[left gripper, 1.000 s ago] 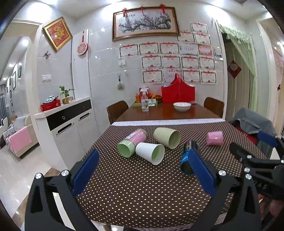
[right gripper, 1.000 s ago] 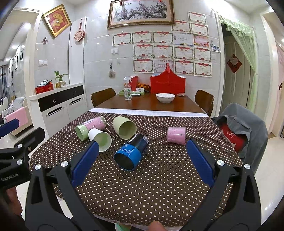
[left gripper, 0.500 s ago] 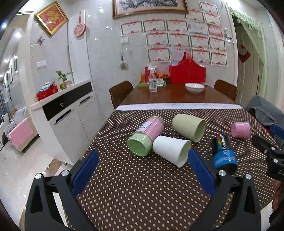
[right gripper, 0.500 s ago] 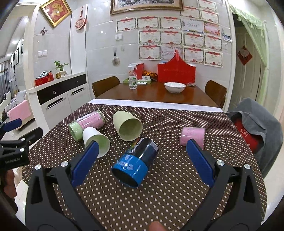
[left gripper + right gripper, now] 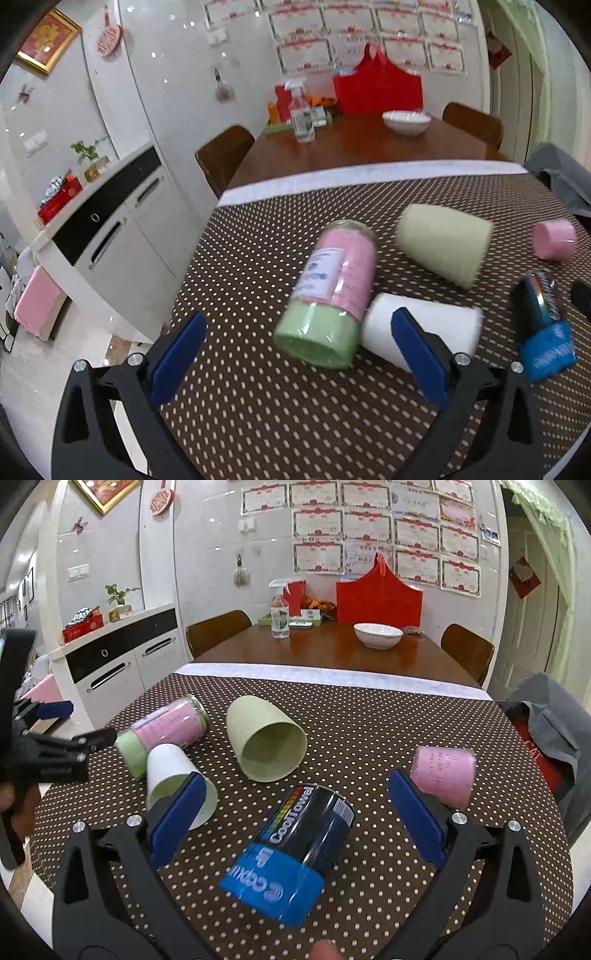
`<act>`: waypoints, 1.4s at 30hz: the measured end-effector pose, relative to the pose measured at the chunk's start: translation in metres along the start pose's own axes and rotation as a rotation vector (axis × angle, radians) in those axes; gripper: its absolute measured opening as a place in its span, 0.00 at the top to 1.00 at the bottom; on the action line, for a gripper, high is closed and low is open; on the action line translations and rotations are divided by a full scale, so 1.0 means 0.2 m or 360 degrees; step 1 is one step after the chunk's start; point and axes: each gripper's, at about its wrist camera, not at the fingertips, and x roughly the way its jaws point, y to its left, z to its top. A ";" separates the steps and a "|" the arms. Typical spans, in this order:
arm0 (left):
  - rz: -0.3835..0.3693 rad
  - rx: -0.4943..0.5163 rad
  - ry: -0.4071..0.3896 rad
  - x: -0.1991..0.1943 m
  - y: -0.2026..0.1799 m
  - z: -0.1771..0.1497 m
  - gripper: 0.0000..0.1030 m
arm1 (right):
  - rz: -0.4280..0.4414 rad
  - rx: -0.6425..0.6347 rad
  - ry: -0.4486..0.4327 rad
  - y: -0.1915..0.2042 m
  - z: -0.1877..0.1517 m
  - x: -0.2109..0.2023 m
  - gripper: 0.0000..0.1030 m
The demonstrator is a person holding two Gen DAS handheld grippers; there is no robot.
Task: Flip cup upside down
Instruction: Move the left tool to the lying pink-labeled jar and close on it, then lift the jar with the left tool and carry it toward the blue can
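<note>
Several cups lie on their sides on the brown dotted tablecloth (image 5: 369, 731). A blue and black cup (image 5: 291, 853) lies straight ahead of my right gripper (image 5: 293, 827), which is open, its fingers spread to either side of the cup. My left gripper (image 5: 295, 354) is open too, just in front of the green-capped pink cup (image 5: 332, 295) and the white cup (image 5: 424, 332). A pale green cup (image 5: 264, 746) and a small pink cup (image 5: 443, 771) lie farther back. The left gripper (image 5: 55, 753) shows at the left edge of the right wrist view.
A brown wooden table (image 5: 332, 653) beyond the cloth carries a white bowl (image 5: 376, 635), a spray bottle (image 5: 279, 616) and a red bag (image 5: 378, 598). Chairs stand on both sides. A grey jacket (image 5: 550, 720) hangs at the right. A white cabinet (image 5: 110, 229) stands left.
Both grippers have moved forward and lower toward the cups. The left one has closed in on the pink and white cups, the right one on the blue cup. The cups have not moved.
</note>
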 end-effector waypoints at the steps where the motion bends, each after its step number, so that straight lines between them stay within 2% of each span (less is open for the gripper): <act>1: -0.0022 0.0000 0.0032 0.05 0.02 0.02 0.04 | -0.0004 0.0001 0.0010 0.00 0.01 0.02 0.06; 8: -0.0181 0.0030 0.0244 0.38 0.03 0.10 0.04 | -0.0019 0.0033 0.0066 -0.04 0.03 0.15 0.06; 14: -0.0261 0.0031 0.0292 0.50 0.02 0.11 0.05 | -0.0031 0.0059 0.0095 -0.08 0.02 0.20 0.06; 17: -0.0320 0.0007 0.0318 0.53 0.02 0.12 0.14 | -0.0029 0.0069 0.0101 -0.09 0.01 0.21 0.06; 19: -0.0360 -0.0008 0.0354 0.56 0.03 0.12 0.29 | -0.0033 0.0069 0.0106 -0.09 0.00 0.21 0.06; 20: -0.0364 -0.0006 0.0369 0.58 0.02 0.13 0.33 | -0.0034 0.0072 0.0108 -0.09 0.00 0.21 0.06; 29: -0.0266 0.0029 0.0286 0.55 0.00 0.14 0.33 | -0.0046 0.0102 0.0112 -0.14 -0.02 0.19 0.06; 42: -0.0157 0.0030 0.0107 0.29 0.04 0.09 0.34 | -0.0038 0.0106 0.0089 -0.13 -0.04 0.13 0.06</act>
